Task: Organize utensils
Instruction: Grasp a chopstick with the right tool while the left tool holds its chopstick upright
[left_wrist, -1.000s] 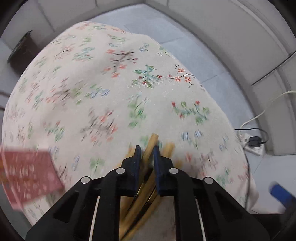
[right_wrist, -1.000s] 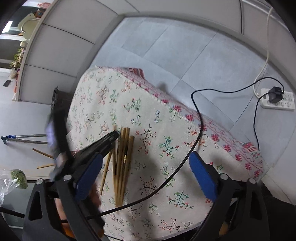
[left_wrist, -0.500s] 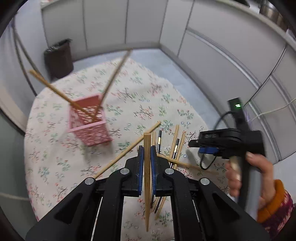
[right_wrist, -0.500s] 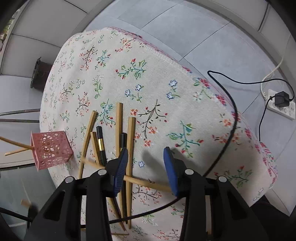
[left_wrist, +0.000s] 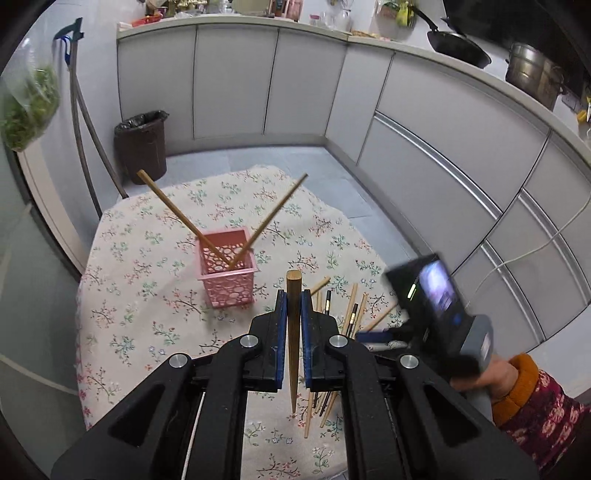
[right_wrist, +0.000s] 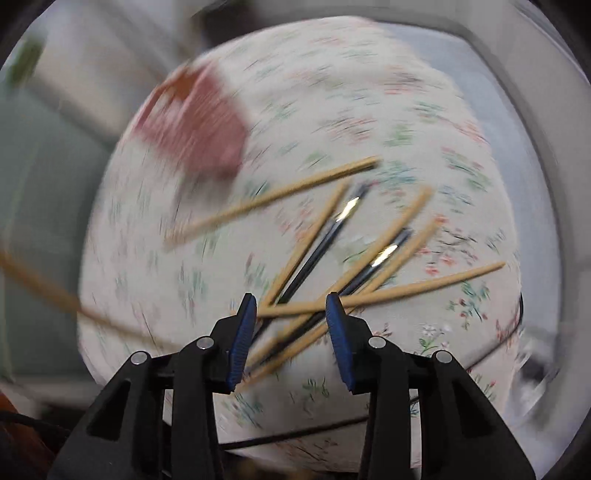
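My left gripper (left_wrist: 293, 295) is shut on a wooden chopstick (left_wrist: 293, 332), held upright above the table, just right of a pink perforated holder (left_wrist: 226, 273). The holder has two chopsticks (left_wrist: 177, 212) leaning out of it. Several wooden and black chopsticks (left_wrist: 349, 314) lie loose on the floral tablecloth (left_wrist: 147, 288) to the right. My right gripper (right_wrist: 291, 314) is open and empty, low over that pile (right_wrist: 332, 266); this view is blurred. The holder (right_wrist: 195, 122) shows at its upper left. The right gripper's body (left_wrist: 439, 317) shows in the left wrist view.
The small table's edges drop to a tiled floor on all sides. A brown bin (left_wrist: 142, 142) stands behind it by grey cabinets (left_wrist: 424, 147). A black cable (right_wrist: 295, 435) runs under my right gripper.
My left gripper has lifted one chopstick off the pile and turned up toward the holder. My right gripper has narrowed its opening and swung down over the loose chopsticks.
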